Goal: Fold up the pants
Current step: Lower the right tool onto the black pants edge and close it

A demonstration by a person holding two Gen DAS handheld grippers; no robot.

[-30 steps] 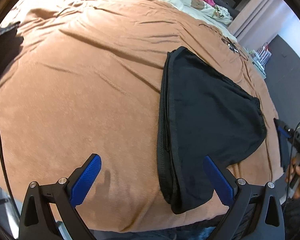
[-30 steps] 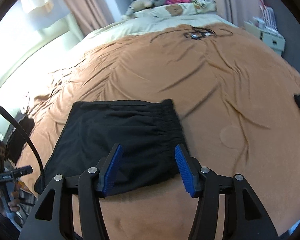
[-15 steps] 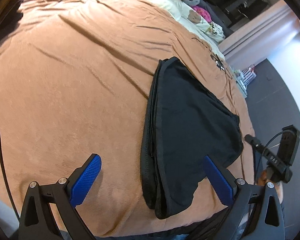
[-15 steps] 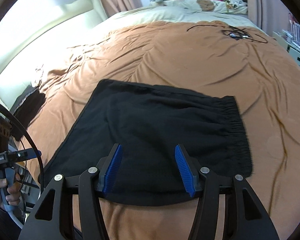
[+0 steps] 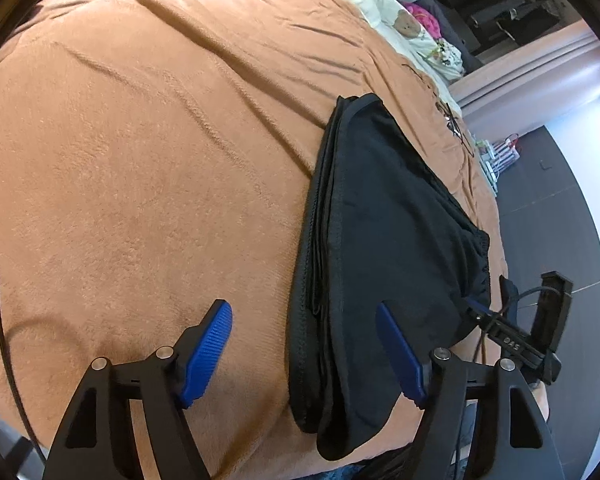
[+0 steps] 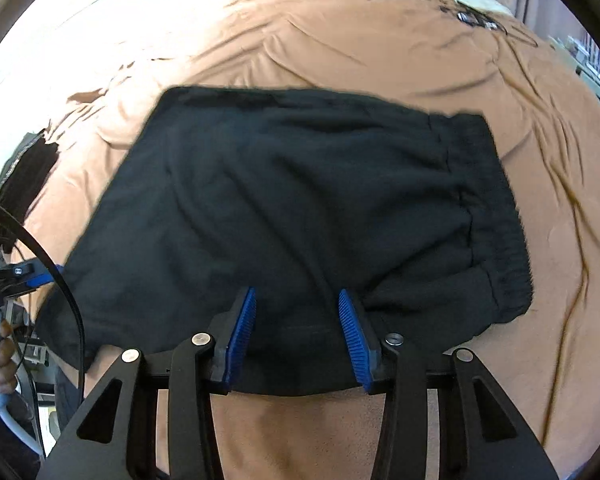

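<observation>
Black folded pants [image 6: 300, 208] flat on my brown bed [image 5: 140, 160], my left claw [image 5: 304, 344] closing astride their hem edge, my right claw [image 6: 296, 336] closing over their near edge, pads not yet pressing.

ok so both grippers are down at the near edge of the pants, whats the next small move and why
Probably finish closing both. The right gripper has the near edge of the black pants between its closing jaws, and the left gripper, also closing, straddles the stacked side edge. Neither pinches cloth yet, so grip before lifting.
</observation>
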